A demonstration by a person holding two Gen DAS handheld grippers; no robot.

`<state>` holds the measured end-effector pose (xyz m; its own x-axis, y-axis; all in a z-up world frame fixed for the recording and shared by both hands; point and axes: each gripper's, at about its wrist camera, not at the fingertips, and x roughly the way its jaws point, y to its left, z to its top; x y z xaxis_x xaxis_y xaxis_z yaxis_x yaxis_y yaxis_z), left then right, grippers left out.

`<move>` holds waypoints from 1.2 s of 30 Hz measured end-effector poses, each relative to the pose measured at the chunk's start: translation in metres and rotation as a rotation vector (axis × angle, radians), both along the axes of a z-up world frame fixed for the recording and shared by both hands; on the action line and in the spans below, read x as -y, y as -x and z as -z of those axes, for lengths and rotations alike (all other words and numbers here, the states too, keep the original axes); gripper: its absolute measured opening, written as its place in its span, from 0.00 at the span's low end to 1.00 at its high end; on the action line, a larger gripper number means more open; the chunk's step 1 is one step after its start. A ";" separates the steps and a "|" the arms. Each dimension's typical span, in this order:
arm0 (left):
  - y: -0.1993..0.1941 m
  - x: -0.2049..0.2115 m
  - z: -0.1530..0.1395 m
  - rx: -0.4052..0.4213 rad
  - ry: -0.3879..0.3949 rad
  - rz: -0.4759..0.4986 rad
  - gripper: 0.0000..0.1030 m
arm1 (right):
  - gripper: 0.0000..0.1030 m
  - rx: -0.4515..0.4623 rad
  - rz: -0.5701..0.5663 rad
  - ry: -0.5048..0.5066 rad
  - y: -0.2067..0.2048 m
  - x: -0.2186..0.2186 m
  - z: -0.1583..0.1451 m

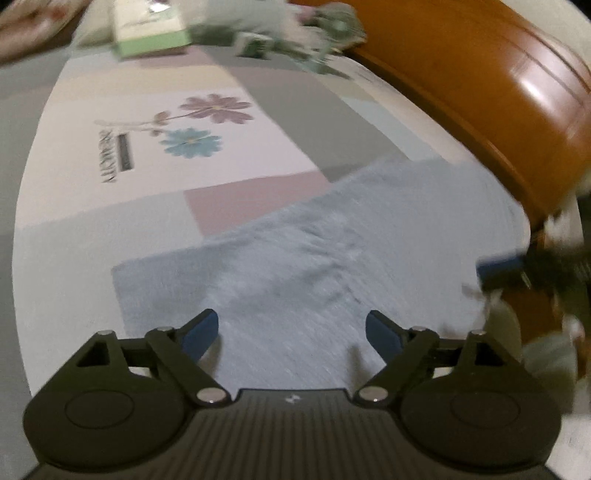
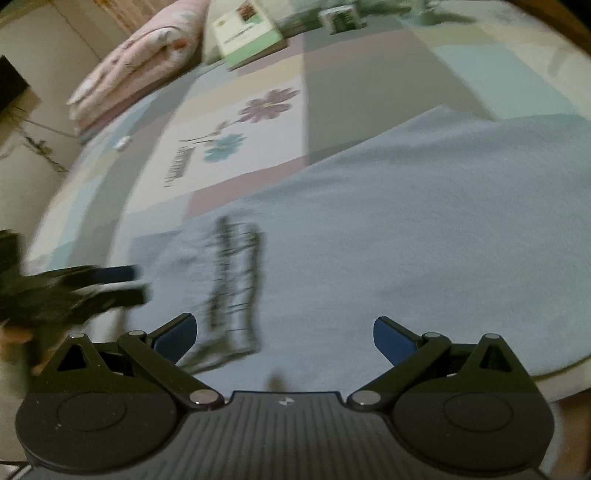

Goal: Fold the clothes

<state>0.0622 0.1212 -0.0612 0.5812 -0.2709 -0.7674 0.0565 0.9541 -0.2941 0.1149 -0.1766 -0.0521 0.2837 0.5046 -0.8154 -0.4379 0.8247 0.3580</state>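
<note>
A light blue garment [image 1: 325, 251] lies flat on a patchwork bedspread [image 1: 207, 122]. In the right wrist view the garment [image 2: 406, 221] fills the middle and carries a dark blurred print [image 2: 236, 280]. My left gripper [image 1: 291, 332] is open and empty, just above the garment's near part. My right gripper [image 2: 284, 338] is open and empty, low over the garment next to the print. The right gripper shows blurred at the right edge of the left wrist view [image 1: 517, 269]. The left gripper shows blurred at the left of the right wrist view [image 2: 92, 288].
A green and white box [image 1: 151, 33] and small packets [image 1: 280, 40] lie at the far end of the bed. An orange wooden bed frame [image 1: 480, 92] runs along the right. A folded pink quilt [image 2: 140, 62] lies at the far left.
</note>
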 end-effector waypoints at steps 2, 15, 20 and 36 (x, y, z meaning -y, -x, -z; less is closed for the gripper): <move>0.004 0.009 0.011 -0.014 -0.030 0.011 0.86 | 1.00 0.033 0.016 0.063 -0.004 0.008 0.007; -0.014 0.058 -0.011 0.144 -0.144 -0.006 0.92 | 1.00 0.200 -0.047 0.242 0.001 0.038 0.047; -0.034 0.094 -0.017 0.211 -0.153 0.080 0.94 | 1.00 0.178 0.025 0.098 -0.005 0.076 0.030; -0.079 0.174 -0.001 0.089 -0.118 0.208 0.94 | 1.00 0.177 0.502 -0.279 -0.042 0.258 0.013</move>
